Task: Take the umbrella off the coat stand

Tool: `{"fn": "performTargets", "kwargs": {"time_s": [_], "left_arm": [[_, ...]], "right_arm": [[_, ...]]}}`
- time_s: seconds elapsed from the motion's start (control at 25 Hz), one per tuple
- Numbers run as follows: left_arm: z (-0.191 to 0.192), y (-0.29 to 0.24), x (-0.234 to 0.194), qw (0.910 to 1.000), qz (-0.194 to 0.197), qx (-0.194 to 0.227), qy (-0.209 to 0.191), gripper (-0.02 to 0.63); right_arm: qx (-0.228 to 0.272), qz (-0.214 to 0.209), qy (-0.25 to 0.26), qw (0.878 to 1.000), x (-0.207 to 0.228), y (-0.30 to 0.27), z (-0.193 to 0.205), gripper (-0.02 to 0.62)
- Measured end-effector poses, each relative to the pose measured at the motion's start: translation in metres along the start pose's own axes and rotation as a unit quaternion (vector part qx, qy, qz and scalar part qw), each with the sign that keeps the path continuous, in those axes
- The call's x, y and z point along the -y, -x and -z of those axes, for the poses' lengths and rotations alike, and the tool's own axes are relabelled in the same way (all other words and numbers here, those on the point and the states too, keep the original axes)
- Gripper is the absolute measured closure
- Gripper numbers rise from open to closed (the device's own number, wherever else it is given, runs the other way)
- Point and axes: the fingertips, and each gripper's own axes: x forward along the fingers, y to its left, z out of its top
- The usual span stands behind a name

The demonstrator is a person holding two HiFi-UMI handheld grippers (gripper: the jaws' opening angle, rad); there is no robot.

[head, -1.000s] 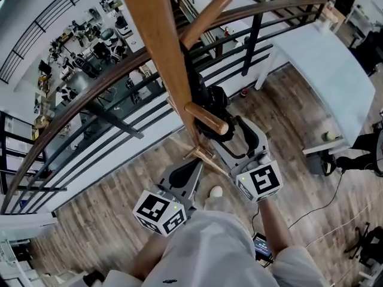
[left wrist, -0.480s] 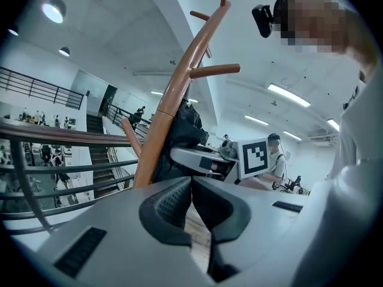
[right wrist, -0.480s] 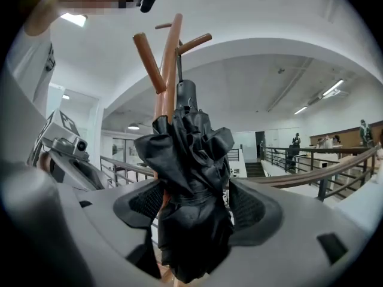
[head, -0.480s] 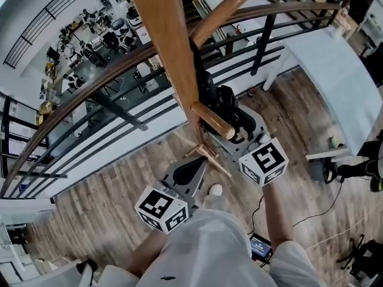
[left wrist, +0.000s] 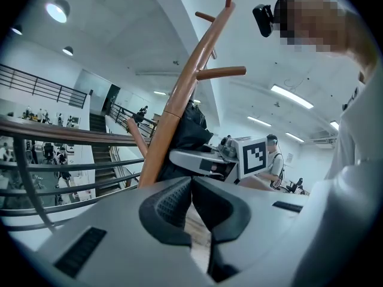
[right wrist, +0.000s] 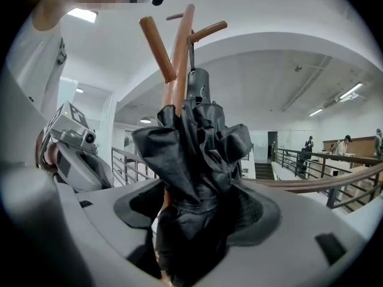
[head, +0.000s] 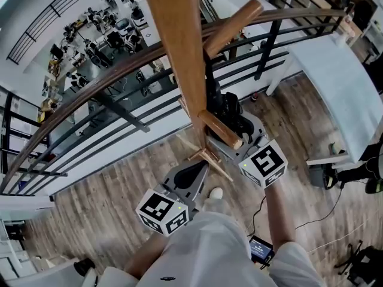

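Note:
A folded black umbrella (head: 226,107) hangs against the wooden coat stand (head: 179,52), just above a lower peg (head: 219,130). My right gripper (head: 236,126) is shut on the umbrella; in the right gripper view the bunched black fabric (right wrist: 194,160) fills the space between the jaws of that gripper (right wrist: 194,223), with the stand (right wrist: 178,64) right behind it. My left gripper (head: 194,171) sits lower, near the stand's base, shut on nothing. The left gripper view shows that gripper (left wrist: 191,203) with its jaws together, and the stand (left wrist: 179,100) and umbrella (left wrist: 190,130) beyond.
A curved wooden handrail over dark metal bars (head: 119,94) runs just behind the stand, with a drop to a lower floor past it. A white table (head: 335,76) stands to the right. Cables and a phone (head: 261,250) lie by my feet on the wood floor.
My right gripper, with the umbrella in it, has risen a little along the stand toward the lower peg. The left gripper has hardly moved.

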Motion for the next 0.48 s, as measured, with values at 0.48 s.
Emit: {"fn": "performTargets", "kwargs": {"time_s": [0.48], "left_arm": [[0.01,0.016,0.003,0.9999,-0.009,-0.001,0.012,0.583]], "right_arm": [[0.015,0.014,-0.004,1.0,-0.001,0.005,-0.004,0.326]]}}
